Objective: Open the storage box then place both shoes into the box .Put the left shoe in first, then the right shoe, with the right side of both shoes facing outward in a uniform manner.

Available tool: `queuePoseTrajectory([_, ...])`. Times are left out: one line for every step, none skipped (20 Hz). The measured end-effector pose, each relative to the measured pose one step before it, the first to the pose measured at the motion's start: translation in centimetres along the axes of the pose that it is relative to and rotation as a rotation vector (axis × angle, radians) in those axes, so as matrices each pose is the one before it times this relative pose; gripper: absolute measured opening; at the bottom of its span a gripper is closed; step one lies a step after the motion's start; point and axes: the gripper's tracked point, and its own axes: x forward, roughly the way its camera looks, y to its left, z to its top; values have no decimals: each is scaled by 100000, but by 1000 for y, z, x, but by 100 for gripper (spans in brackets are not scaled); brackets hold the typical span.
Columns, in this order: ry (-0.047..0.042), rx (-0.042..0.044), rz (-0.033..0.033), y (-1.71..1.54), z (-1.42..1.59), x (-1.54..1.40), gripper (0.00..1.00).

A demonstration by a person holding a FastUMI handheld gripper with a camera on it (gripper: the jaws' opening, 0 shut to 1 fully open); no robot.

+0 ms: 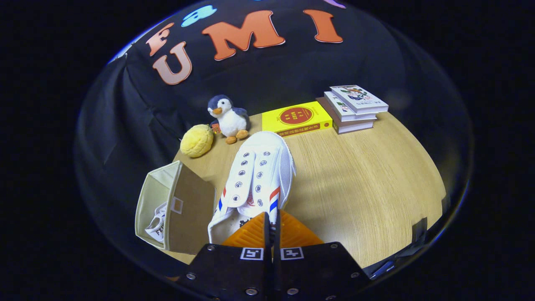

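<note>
**White canvas shoe in grip, box to the left**

Item 1. Cream fabric storage box (167, 209): stands open on the table's near left corner, left of my fingers. One white shoe (158, 223) already lies inside it, partly hidden by the box wall. I judge this to be the left shoe, so the first placement looks done.

Item 2. Yellow round plush (197, 141) and penguin toy (228, 118): far left of the table, beyond the box. Not part of the job.

Item 3. Second white shoe (259, 175), red and blue side stripes: held at its heel end by my gripper (272, 234), whose fingers are pressed nearly together on the heel collar. Its long axis runs straight ahead from the fingers, toe pointing away toward the books. It appears lifted rather than resting, though I cannot be sure.

Item 4. Wooden table (368, 188): bare to the right of the shoe.

Item 5. Yellow book (296, 118) and a stack of books (353, 108): far right.

Note on next move: the box opening lies left of the held shoe, so I expect a leftward carry, with the shoe turned to match its mate.
</note>
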Motion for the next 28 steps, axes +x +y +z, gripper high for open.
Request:
queuePoseTrajectory([375, -803, 694, 998, 408, -275, 0])
queuePoseTrajectory([215, -930, 639, 998, 340, -224, 1])
queuePoseTrajectory([401, -1399, 593, 958, 316, -194, 1])
queuePoseTrajectory([304, -1419, 529, 953, 267, -107, 1])
queuePoseTrajectory([616, -1308, 720, 1084, 162, -161, 1])
queuePoseTrajectory([858, -1046, 1108, 1275, 177, -119, 1])
queuePoseTrajectory([596, -1107, 1289, 1239, 116, -243, 1])
queuePoseTrajectory([545, -1166, 1387, 1230, 107, -105, 1])
queuePoseTrajectory([493, -1385, 1444, 1352, 149, 58, 1])
queuePoseTrajectory([795, -1625, 1379, 1264, 129, 65, 1])
queuePoseTrajectory([660, -1547, 1259, 1277, 10, 180, 0])
queuePoseTrajectory([1078, -1519, 1279, 1215, -7, 229, 1])
queuePoseTrajectory([730, -1386, 1377, 1250, -11, 216, 1])
queuePoseTrajectory([905, -1566, 1353, 1244, -27, 210, 1])
queuePoseTrajectory([693, -1314, 1280, 1100, 19, 323, 0])
queuePoseTrajectory([702, -1488, 1148, 1099, -14, 450, 1])
queuePoseTrajectory([751, -1371, 838, 934, -119, 445, 1])
queuePoseTrajectory([970, -1081, 523, 860, -185, 473, 0])
queuePoseTrajectory([1144, -780, 289, 853, -302, 567, 0])
queuePoseTrajectory([1024, -742, 250, 671, -212, 563, 1])
queuePoseTrajectory([1222, -698, -92, 544, -224, 652, 1])
queuePoseTrajectory([1240, -887, -178, 454, -323, 579, 1])
queuePoseTrajectory([939, -1063, -465, 380, -246, 614, 1])
queuePoseTrajectory([886, -900, -631, 234, -357, 648, 1])
queuePoseTrajectory([1031, -473, -735, 229, -463, 553, 1])
queuePoseTrajectory([1419, -122, -849, 107, -478, 534, 1])
queuePoseTrajectory([1553, -38, -1183, -33, -641, 502, 1])
queuePoseTrajectory([1440, -367, -1415, -169, -397, 631, 1])
